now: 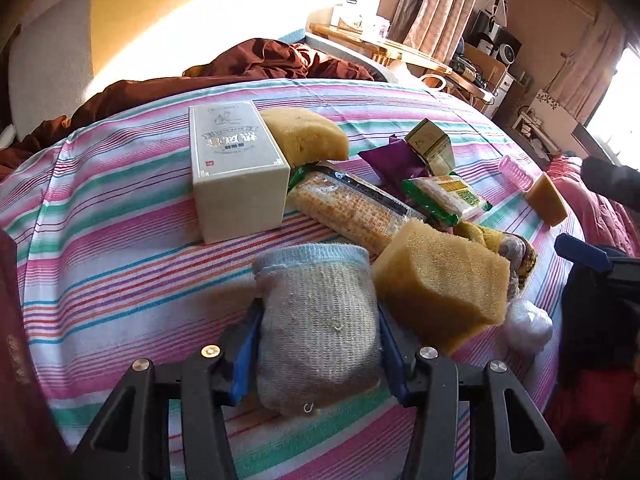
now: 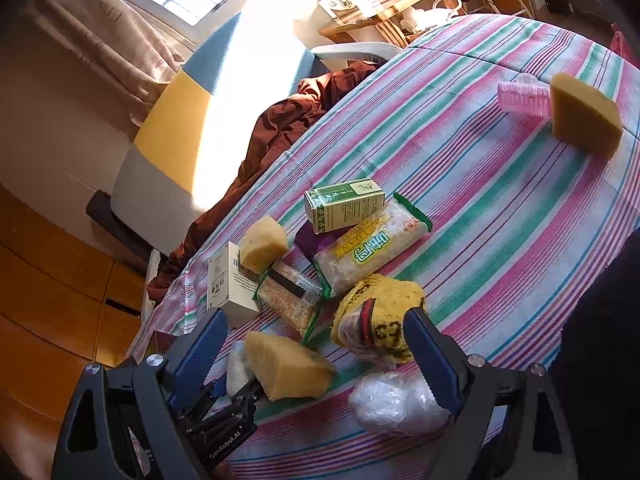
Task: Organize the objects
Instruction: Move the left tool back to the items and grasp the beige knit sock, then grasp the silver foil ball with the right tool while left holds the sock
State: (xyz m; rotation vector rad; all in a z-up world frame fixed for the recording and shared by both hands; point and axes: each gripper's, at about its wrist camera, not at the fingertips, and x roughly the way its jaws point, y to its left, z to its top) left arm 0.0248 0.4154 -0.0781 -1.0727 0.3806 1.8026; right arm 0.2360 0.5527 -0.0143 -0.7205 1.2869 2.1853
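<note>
Nearby, yellow sponge (image 1: 440, 280), white box (image 1: 236, 172), cracker packet (image 1: 352, 208)

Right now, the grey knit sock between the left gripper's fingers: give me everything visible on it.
The grey knit sock is a rolled, bulging bundle of coarse ribbed knit, grey-beige, with a pale blue fuzzy cuff at its far end. It lies on the striped sheet, lengthwise along the left gripper, whose blue fingers press on both its sides. A small loop shows at its near end. The yellow sponge sits right beside it on the right; contact is unclear. In the right wrist view only a pale sliver shows.
</note>
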